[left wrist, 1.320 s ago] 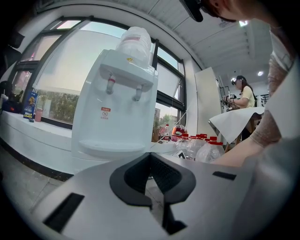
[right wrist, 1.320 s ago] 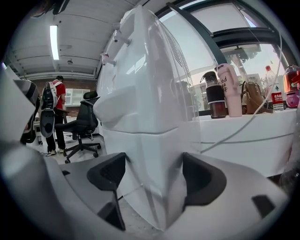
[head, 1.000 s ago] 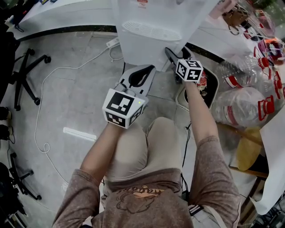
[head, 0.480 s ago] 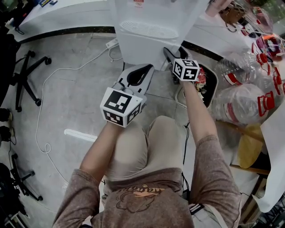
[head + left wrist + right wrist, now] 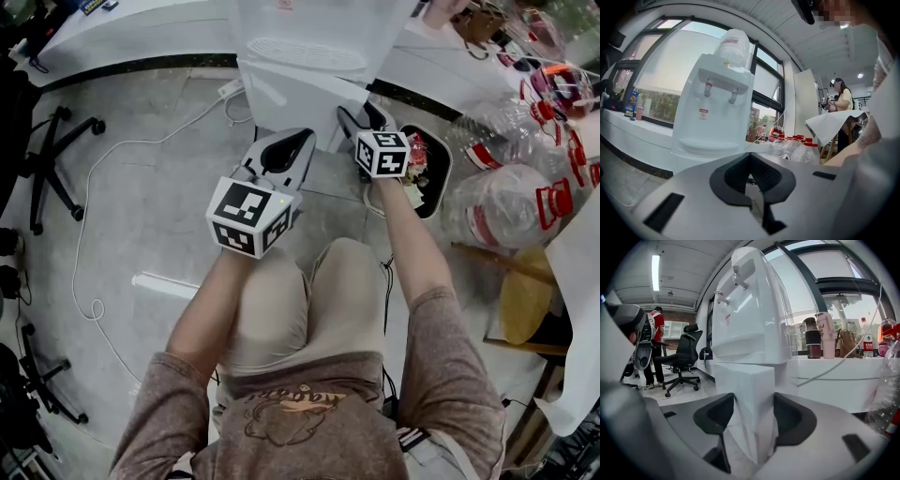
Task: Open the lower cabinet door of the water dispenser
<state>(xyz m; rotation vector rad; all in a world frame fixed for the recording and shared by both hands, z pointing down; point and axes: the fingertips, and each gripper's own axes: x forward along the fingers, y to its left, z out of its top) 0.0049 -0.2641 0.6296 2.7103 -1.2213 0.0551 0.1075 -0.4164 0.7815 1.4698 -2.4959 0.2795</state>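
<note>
My right gripper, jaws just closing, holds the edge of the half-open lower door; my left gripper hangs beside.

Floor: I see pale grey tiles, with a white cable looping across them towards a power strip.
Chair: 1 black office chair stands on its castors.
Bin: a black bin holds rubbish, near the bottles.
Bottles: a heap of clear plastic bottles with red caps and labels.
Ledge: on my right gripper view, a dark tumbler and a pink tumbler stand side by side on the white ledge, with a tan handbag just beside them.
People: 1 person in a red top stands near the chair, and my left gripper view shows another person in a pale top.
Ceiling: 1 long strip light is lit.
</note>
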